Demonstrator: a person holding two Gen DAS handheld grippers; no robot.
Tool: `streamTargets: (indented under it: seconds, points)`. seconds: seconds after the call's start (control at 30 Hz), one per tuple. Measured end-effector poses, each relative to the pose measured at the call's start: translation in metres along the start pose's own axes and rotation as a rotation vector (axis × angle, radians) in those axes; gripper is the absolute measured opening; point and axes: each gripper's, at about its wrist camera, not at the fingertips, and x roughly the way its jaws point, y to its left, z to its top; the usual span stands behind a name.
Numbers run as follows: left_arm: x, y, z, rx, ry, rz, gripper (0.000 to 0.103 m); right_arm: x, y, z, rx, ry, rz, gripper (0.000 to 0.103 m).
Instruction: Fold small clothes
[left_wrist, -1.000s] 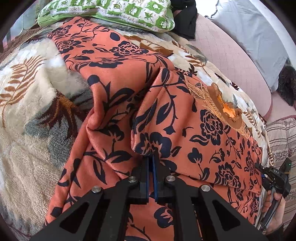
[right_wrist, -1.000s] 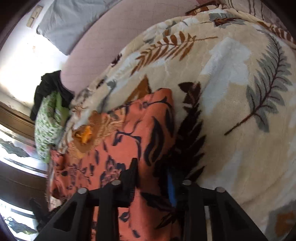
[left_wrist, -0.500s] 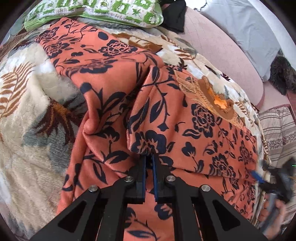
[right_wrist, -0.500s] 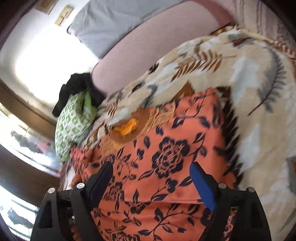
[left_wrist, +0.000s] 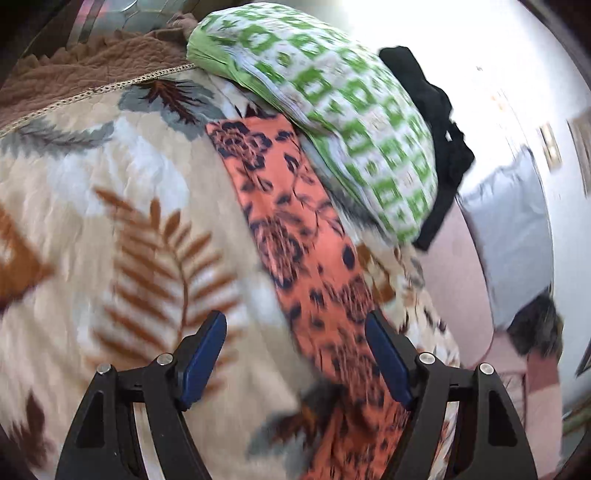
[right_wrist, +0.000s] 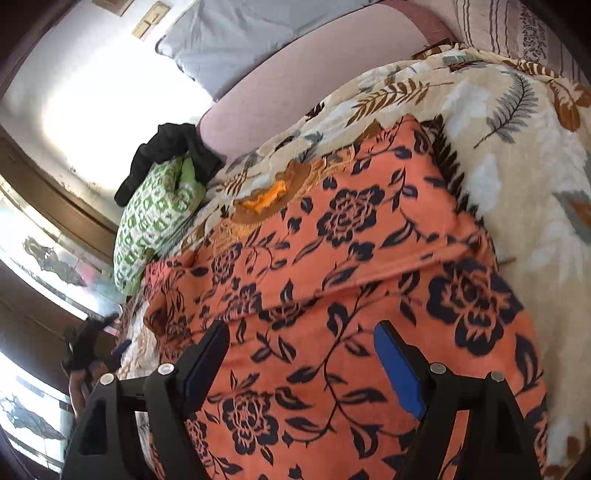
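The right claw (right_wrist: 299, 354) hangs over the orange floral garment (right_wrist: 351, 280), its blue-padded jaws spread wide with nothing pinched; they have just been opening, and the cloth lies flat beneath the gap, not gripped. A fold line runs straight across the garment just beyond this claw's tips, so the near half looks already doubled over. The left claw (left_wrist: 295, 350) is likewise spread, its jaws having just been opening, and it holds nothing: between its tips lie the leaf-patterned blanket (left_wrist: 110, 221) and part of the orange strip. In the blurred left wrist view the garment (left_wrist: 291, 236) shows as a long narrow band running away from the claw toward the green-and-white pillow (left_wrist: 332, 122), its far end touching or perhaps tucked under the pillow's edge; the blur makes that hard to settle.

The garment lies on the blanket covering the bed, its long axis leading from the right claw's side toward the pillow end. The right claw sits directly above the cloth and is the nearer one; the left faces the garment's far stretch. Judging by this, the next fold probably needs the left claw to take the end by the pillow and bring it back along that axis. Beyond the pillow a black garment (right_wrist: 166, 155) is heaped, and farther still a grey cushion (right_wrist: 251, 40) leans by the wall
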Motion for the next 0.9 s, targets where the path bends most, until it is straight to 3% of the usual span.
streamTargets:
  seconds: [0.13,0.23,0.47,0.5,0.53,0.57,0.6,0.7,0.77,0.9]
  points:
    - [0.038,0.011,0.049,-0.045,0.021,-0.015,0.077,0.008,-0.001,-0.024,-0.038,0.006,-0.006,0.083]
    - [0.064,0.022,0.079,-0.077,0.008,0.035,0.073,0.008,-0.005,-0.03,-0.047,-0.009,0.01,0.083]
    - [0.091,0.031,0.109,-0.093,-0.036,0.065,0.07,0.017,-0.008,-0.024,-0.043,-0.022,0.04,0.083]
    - [0.093,0.03,0.111,-0.09,-0.043,0.089,0.051,0.017,-0.008,-0.023,-0.044,-0.022,0.043,0.083]
    - [0.097,0.03,0.113,-0.078,-0.043,0.134,0.003,0.017,-0.008,-0.022,-0.045,-0.024,0.045,0.083]
    - [0.101,0.032,0.117,-0.061,-0.022,0.202,0.005,0.017,-0.008,-0.022,-0.044,-0.025,0.047,0.083]
    - [0.103,0.034,0.117,-0.069,-0.029,0.202,0.004,0.017,-0.009,-0.022,-0.045,-0.025,0.049,0.083]
    - [0.091,0.015,0.116,-0.007,-0.076,0.273,0.003,0.017,-0.008,-0.022,-0.058,-0.025,0.048,0.083]
    - [0.061,-0.015,0.117,0.055,-0.149,0.264,0.003,0.017,-0.008,-0.022,-0.059,-0.028,0.051,0.083]
    - [-0.026,-0.108,0.104,0.298,-0.322,0.208,0.003,0.015,-0.012,-0.023,-0.036,-0.04,0.071,0.083]
